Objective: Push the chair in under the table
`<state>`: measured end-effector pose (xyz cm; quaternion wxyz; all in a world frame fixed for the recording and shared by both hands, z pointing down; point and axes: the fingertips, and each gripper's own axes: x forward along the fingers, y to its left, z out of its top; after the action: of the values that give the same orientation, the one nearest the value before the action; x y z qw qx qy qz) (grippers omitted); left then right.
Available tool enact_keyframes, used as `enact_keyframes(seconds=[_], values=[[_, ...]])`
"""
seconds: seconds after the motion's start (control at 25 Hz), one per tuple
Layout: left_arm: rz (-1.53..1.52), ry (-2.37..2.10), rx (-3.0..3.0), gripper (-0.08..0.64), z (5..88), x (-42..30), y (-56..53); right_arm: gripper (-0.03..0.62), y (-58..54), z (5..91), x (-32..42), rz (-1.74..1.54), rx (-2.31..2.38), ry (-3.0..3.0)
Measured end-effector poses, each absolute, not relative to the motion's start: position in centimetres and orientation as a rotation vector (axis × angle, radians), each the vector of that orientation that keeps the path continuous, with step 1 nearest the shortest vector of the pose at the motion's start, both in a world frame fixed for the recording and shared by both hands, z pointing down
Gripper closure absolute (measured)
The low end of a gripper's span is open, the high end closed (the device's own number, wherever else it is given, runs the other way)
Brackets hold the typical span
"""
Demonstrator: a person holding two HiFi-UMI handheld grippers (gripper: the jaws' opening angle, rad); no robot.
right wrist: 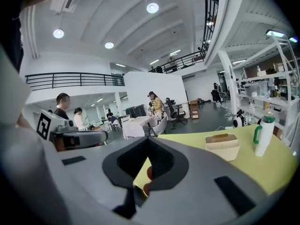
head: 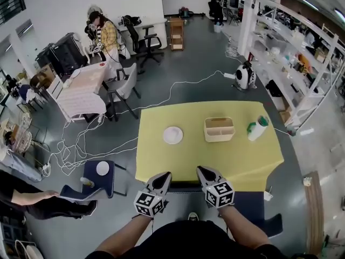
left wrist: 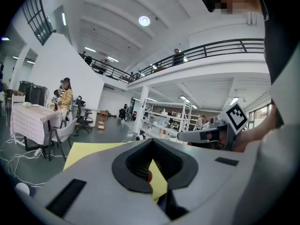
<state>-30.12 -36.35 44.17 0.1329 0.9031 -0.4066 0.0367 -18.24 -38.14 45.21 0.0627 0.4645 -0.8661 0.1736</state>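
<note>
A white plate (head: 173, 135) lies left of a beige caddy (head: 219, 129). A white bottle with a green cap (head: 257, 128) stands upright just right of the caddy, and all three are apart. White cables (head: 178, 88) trail over the grey floor (head: 205, 53). Farther back, a person in a yellow plaid shirt (head: 108, 36) stands near a cloth-covered surface (head: 81, 93), and white shelving (head: 302, 63) lines the right side.

On the table (head: 156, 161) a plate (head: 172, 135) lies left, a box (head: 219, 129) sits mid-table, and a bottle (head: 257, 128) stands right of it. The chair (head: 250, 201) stands at the near edge, with the left gripper (head: 163, 177) and right gripper (head: 202, 171) side by side above it.
</note>
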Motion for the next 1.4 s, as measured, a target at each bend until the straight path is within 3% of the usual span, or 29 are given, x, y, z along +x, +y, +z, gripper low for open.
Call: enact_keyframes(seconds=[1.4], values=[[-0.030,-1.345,2.523,0.552,42.8,-30.3,-35.0,0.578,-37.5,42.8,-17.7,0.529,1.331,-2.649]])
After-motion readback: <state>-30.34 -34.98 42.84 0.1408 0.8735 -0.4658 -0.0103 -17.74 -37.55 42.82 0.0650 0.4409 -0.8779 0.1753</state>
